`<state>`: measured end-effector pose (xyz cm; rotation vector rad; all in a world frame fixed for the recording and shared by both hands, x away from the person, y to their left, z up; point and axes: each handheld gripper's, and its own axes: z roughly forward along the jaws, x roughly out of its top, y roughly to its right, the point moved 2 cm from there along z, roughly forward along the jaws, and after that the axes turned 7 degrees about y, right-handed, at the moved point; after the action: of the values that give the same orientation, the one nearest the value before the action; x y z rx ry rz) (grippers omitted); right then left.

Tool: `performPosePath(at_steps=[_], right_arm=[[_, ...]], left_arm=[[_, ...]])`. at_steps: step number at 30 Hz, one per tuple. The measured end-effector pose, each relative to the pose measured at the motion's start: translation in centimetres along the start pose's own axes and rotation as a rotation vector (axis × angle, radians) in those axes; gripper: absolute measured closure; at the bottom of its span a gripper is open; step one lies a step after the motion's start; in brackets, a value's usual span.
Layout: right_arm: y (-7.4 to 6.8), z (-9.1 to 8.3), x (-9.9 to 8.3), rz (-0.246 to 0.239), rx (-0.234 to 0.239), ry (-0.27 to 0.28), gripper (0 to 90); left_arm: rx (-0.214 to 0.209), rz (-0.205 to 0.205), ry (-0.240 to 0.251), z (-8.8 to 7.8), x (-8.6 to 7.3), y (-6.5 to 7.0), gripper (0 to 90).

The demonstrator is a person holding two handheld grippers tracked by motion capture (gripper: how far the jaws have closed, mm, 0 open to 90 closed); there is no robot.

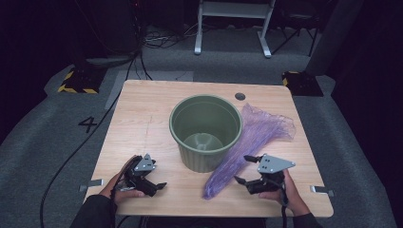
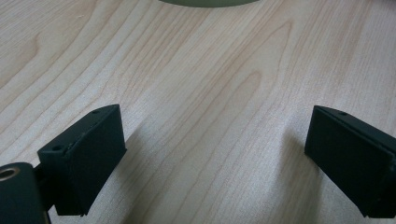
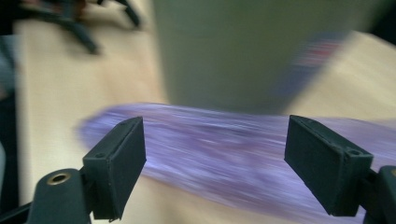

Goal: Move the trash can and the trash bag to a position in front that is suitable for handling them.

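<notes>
A green plastic bin [image 1: 206,131] stands upright and empty in the middle of the wooden table [image 1: 138,118]. A crumpled purple plastic bag [image 1: 247,147] lies stretched along the bin's right side, from the far right down to the front. My right gripper [image 1: 243,169] is open just right of the bag's near end, jaws wide apart; in its own view the blurred purple bag [image 3: 219,144] lies ahead of them with the bin [image 3: 233,51] behind. My left gripper [image 1: 159,179] is open at the front left, jaws spread over bare wood [image 2: 205,107].
The bin's base [image 2: 205,2] shows at the top edge of the left gripper view. A round cable hole [image 1: 240,96] sits at the table's far right. Metal clips [image 1: 90,184] are fixed at both front corners. Grey carpet, cables and a white frame [image 1: 233,23] lie beyond the table.
</notes>
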<state>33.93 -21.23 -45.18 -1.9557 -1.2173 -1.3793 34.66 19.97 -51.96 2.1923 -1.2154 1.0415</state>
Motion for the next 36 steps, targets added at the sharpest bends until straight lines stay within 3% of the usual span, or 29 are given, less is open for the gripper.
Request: performPosePath(at_steps=[4,5,6,7,13,18,23,27,29,30,33,36], right_arm=[[3.1,0.9,-0.9,-0.008,-0.043,-0.072,16.2],[3.1,0.9,-0.9,-0.008,-0.043,-0.072,16.2],[4.4,2.0,-1.4,-0.003,-0.032,-0.123,16.2],[4.8,2.3,-1.5,0.003,-0.024,-0.134,16.3],[6.2,5.0,-2.8,0.041,0.030,-0.148,19.0],[7.0,6.1,-4.0,0.092,0.030,-0.168,25.1],[6.8,6.9,-4.7,0.099,0.032,-0.195,36.8],[6.7,6.6,-4.9,0.107,0.039,-0.171,61.5],[6.6,6.5,-4.9,0.111,0.037,-0.170,65.9],[6.6,6.2,-5.0,0.110,0.024,-0.172,73.6],[6.6,5.8,-5.1,0.115,-0.001,-0.179,77.3],[7.0,4.5,-5.7,0.138,-0.072,-0.188,82.5]], left_arm=[[0.001,0.000,-0.002,0.0,0.0,0.0,4.6],[0.001,0.000,-0.002,0.0,0.0,0.0,4.7],[0.001,-0.001,-0.002,0.0,0.0,0.0,4.7],[0.001,-0.001,-0.002,0.0,0.0,0.0,4.7],[0.002,0.000,-0.002,0.0,0.0,0.0,4.7],[0.001,-0.001,-0.001,0.0,0.0,0.0,4.8],[-0.001,0.000,0.000,0.0,0.0,0.0,4.9],[-0.001,0.001,0.000,0.0,0.0,0.0,4.9],[-0.001,0.000,0.001,0.0,0.0,0.0,4.9],[-0.001,0.001,0.000,0.0,0.0,0.0,4.9],[-0.001,0.000,0.001,0.0,0.0,0.0,4.9],[-0.001,0.000,0.001,0.0,0.0,0.0,4.9]])
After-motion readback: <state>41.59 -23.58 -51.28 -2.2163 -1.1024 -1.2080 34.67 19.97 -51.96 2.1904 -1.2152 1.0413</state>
